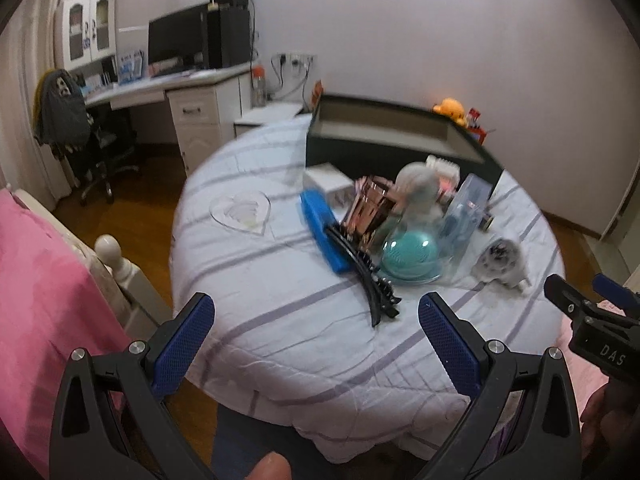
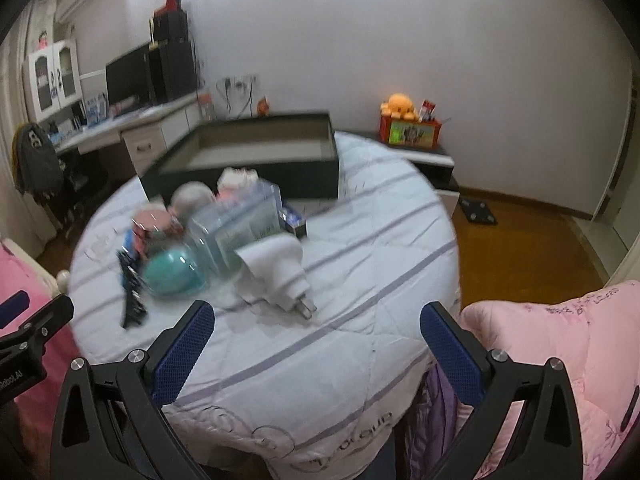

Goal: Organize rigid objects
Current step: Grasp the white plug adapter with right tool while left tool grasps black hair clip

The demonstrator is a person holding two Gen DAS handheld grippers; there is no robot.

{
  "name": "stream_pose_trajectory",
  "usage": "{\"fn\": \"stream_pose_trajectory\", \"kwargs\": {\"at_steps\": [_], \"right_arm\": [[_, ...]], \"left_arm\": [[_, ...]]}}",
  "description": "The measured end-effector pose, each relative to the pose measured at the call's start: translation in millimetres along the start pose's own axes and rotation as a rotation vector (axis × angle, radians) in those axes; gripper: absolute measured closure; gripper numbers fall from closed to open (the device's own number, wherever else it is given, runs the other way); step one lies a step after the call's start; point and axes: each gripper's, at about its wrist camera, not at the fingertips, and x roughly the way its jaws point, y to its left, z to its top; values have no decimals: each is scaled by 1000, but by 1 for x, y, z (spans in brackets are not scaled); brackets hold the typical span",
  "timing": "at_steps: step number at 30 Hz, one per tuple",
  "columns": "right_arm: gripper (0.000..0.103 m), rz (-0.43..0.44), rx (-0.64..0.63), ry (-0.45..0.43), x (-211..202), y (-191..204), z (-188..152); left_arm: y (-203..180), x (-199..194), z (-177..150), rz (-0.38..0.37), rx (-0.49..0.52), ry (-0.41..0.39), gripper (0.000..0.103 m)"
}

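Observation:
A pile of small objects lies on a white striped quilt (image 1: 280, 312): a blue bar (image 1: 322, 232), a black hair clip (image 1: 366, 280), a rose-gold holder (image 1: 370, 214), a teal dome (image 1: 410, 256) (image 2: 174, 272), a clear plastic case (image 1: 464, 216) (image 2: 240, 224) and a white plug adapter (image 2: 280, 276) (image 1: 500, 262). A dark open box (image 1: 384, 136) (image 2: 256, 156) stands behind them. My left gripper (image 1: 316, 344) is open and empty, short of the pile. My right gripper (image 2: 316, 348) is open and empty, just short of the adapter.
A clear heart-shaped dish (image 1: 240, 212) lies left of the pile. A pink blanket (image 2: 560, 352) lies at the right, pink bedding (image 1: 44, 312) at the left. A desk with a monitor (image 1: 176, 40) and a chair (image 1: 76, 128) stand far left. A red toy box (image 2: 410, 130) sits behind.

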Motion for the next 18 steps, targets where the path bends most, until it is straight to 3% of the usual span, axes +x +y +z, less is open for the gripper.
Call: {"fn": "stream_pose_trajectory", "kwargs": {"at_steps": [11,18], "right_arm": [[0,55,-58,93,69,11,7],[0,93,-67,112,89,16,13]], "left_arm": [[-13,65,3,-12,-19,94,0],[-10,78,8,11,-42,61,0]]}}
